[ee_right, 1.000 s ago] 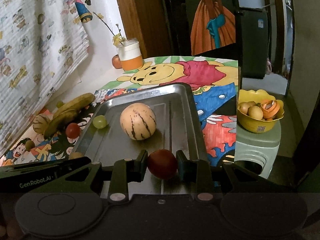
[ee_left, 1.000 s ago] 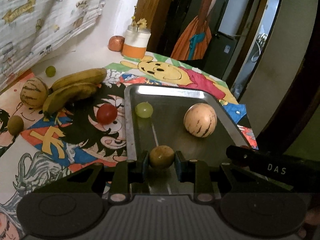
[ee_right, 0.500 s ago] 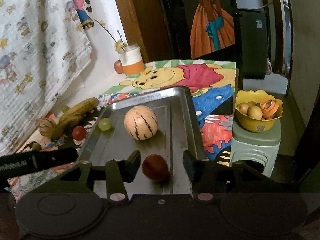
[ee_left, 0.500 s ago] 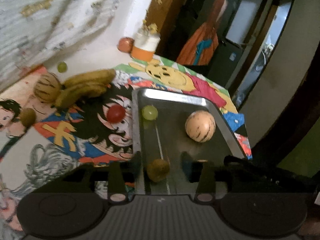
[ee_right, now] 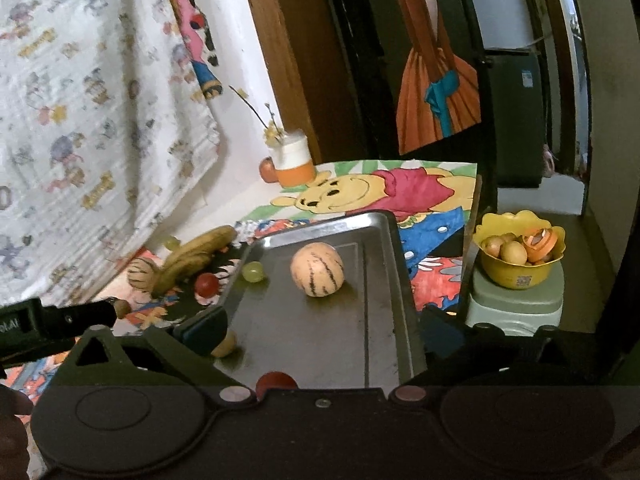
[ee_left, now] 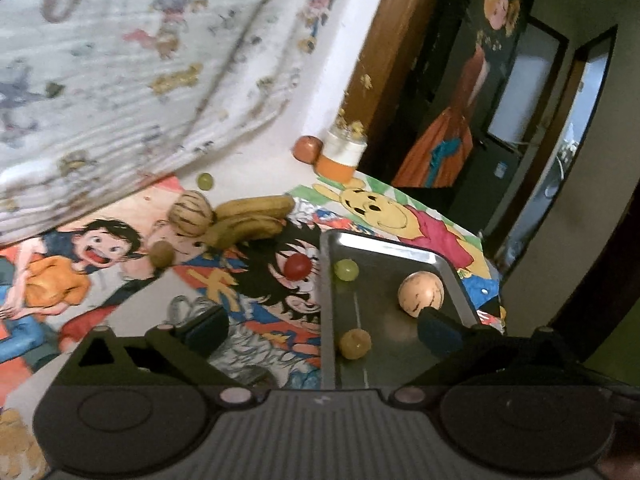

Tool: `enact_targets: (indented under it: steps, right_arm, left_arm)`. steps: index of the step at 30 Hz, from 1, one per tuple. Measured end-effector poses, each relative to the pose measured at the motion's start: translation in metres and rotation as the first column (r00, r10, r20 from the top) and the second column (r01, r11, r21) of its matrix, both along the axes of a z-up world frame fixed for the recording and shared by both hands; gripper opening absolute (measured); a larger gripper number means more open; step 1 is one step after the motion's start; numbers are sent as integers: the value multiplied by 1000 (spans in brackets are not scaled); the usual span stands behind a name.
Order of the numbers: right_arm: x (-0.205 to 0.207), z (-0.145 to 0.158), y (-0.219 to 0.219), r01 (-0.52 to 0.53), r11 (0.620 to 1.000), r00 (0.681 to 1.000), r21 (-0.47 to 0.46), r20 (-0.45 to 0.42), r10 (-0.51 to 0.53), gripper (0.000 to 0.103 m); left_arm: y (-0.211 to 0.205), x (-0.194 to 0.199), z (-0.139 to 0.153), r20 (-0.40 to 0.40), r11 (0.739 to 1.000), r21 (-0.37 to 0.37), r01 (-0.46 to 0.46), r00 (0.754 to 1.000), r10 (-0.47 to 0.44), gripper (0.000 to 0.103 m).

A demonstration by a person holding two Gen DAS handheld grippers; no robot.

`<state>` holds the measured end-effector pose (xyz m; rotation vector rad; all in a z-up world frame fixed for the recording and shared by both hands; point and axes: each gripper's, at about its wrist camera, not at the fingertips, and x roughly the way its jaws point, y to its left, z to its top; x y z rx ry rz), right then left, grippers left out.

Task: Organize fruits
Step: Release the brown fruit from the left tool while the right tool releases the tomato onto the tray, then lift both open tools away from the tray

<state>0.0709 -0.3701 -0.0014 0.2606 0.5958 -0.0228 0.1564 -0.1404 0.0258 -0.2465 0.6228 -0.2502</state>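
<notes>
In your left wrist view, your left tool (ee_left: 322,330) is opening wide and grips nothing. Its two fingers sit far apart at the bottom of the frame. One finger (ee_left: 206,330) hangs over the cartoon cloth (ee_left: 256,320) on the tabletop. The other is over the right side of the metal tray (ee_left: 384,242). A small yellow-brown fruit (ee_left: 354,343) lies free in the tray between them, close to the tray's left edge. A green grape (ee_left: 346,270) sits near the tray's far left corner. A striped round melon (ee_left: 421,293) rests by the right rim. The middle of the tray is bare. Left of the tray, on the cloth, lie a red tomato (ee_left: 297,267), bananas (ee_left: 250,220), a second striped melon (ee_left: 189,212) and a brown kiwi (ee_left: 162,253).

In your right wrist view, your right tool (ee_right: 320,330) is opening wide too and holds nothing. A red fruit (ee_right: 276,383) lies in the tray (ee_right: 320,222) at the bottom middle of the frame, half hidden by the tool's body. The striped melon (ee_right: 317,269) sits in the middle, with bare tray all around it. The tabletop ends just right of the tray's right rim. Past that edge, lower down, a yellow bowl (ee_right: 516,276) of fruit stands on a green stool (ee_right: 516,308). Your left tool (ee_right: 60,318) pokes in from the left edge.
</notes>
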Motion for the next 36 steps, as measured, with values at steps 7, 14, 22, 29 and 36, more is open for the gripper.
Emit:
enact_targets:
  steps: [7, 14, 22, 29, 36]
  right_arm:
    - [-30, 6, 16, -23, 1000, 1000, -3, -5, 23, 102]
    - [-61, 4, 35, -17, 1000, 999, -6, -30, 16, 102]
    - [-83, -1, 61, -56, 998, 993, -16, -101, 54, 102]
    - [-86, -7, 77, -87, 996, 983, -17, -163, 83, 102]
    - [-81, -19, 94, -127, 992, 966, -1, -229, 123, 102]
  left_arm:
    - [17, -35, 7, 17, 998, 35, -47, 999, 46, 103]
    - [36, -65, 4, 3, 995, 77, -70, 998, 70, 103]
    - [54, -97, 3, 1, 984, 161, -81, 997, 82, 103]
    - [75, -108, -6, -38, 969, 204, -138, 988, 148, 103]
    - [96, -110, -18, -78, 964, 193, -183, 976, 201, 103]
